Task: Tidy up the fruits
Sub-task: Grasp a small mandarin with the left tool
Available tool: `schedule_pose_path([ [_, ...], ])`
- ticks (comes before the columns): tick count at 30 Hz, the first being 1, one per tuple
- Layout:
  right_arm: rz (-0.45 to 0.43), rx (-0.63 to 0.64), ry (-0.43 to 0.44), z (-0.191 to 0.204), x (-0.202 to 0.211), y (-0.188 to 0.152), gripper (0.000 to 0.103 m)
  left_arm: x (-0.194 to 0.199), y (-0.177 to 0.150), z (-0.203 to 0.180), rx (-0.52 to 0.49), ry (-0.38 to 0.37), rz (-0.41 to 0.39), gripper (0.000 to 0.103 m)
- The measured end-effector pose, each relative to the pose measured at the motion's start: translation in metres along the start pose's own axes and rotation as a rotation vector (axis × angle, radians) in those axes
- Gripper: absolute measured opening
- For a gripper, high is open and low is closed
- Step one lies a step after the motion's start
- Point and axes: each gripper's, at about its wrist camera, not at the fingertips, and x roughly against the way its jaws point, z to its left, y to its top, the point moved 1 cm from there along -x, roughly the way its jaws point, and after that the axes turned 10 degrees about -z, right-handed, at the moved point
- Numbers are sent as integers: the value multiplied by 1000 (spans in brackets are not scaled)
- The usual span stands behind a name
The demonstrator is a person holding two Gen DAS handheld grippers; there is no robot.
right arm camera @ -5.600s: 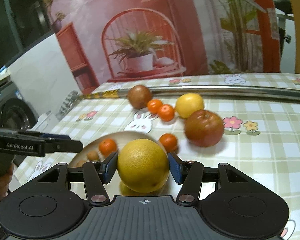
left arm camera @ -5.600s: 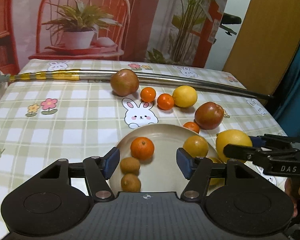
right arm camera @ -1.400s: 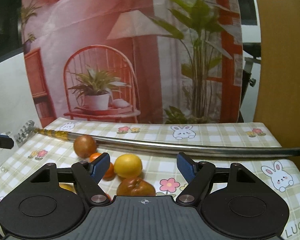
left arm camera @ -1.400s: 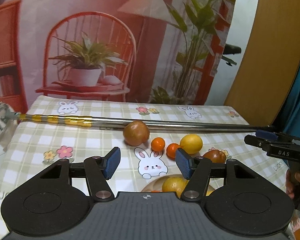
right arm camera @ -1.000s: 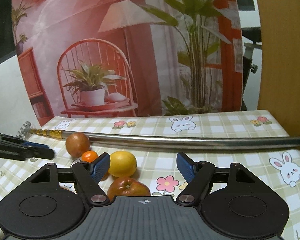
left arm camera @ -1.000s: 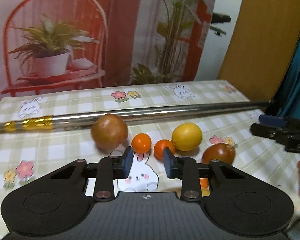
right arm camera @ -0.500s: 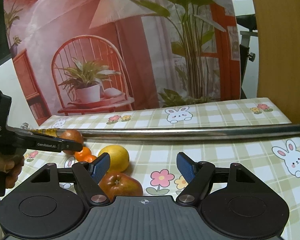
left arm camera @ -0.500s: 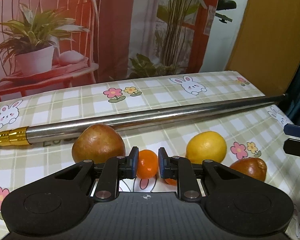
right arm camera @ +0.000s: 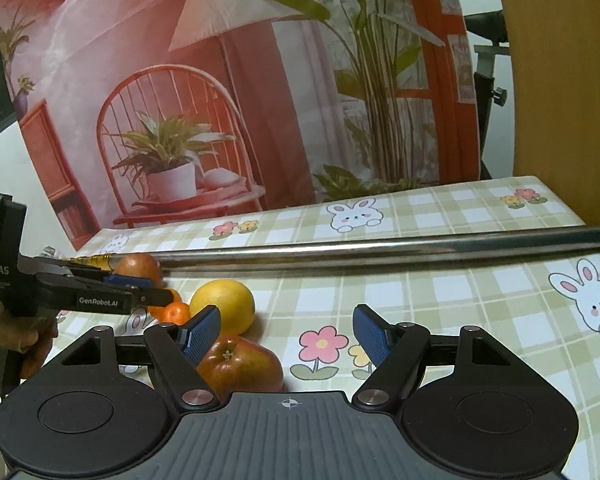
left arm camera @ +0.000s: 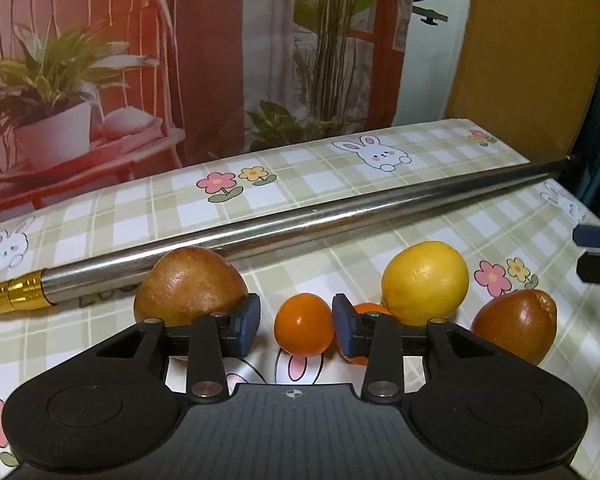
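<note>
Checked-cloth surface (left arm camera: 340, 184) — left claw (left arm camera: 296, 322) apart around small orange (left arm camera: 304, 324), right claw (right arm camera: 286, 334) apart, empty — neighbouring orange (left arm camera: 366, 310) behind right pad may get nudged, rolling.

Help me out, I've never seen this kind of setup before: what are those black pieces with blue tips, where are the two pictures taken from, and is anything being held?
No robot here: a person carries one hand-held gripper per hand, each with a camera looking along its blue-padded fingers. The left hand-held gripper brackets a small orange without clearly gripping it. The right hand-held gripper is open and empty. On the checked tablecloth lie a yellow citrus, two reddish-brown fruits and a long metal pole.
</note>
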Motion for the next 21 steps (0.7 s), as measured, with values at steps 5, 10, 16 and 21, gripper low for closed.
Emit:
schedule_pose_path([
  [5, 3, -10, -4, -1, 0, -2, 70, -2, 0, 6, 57, -26, 19, 42],
  [10, 3, -11, -5, -2, 1, -2, 70, 6, -5, 12, 105, -48, 34, 39],
  [16, 5, -12, -2, -2, 0, -3, 70, 6, -5, 7, 61, -53, 50, 38],
  [21, 7, -4, -3, 0, 1, -3, 71, -1, -2, 8, 61, -53, 48, 39],
])
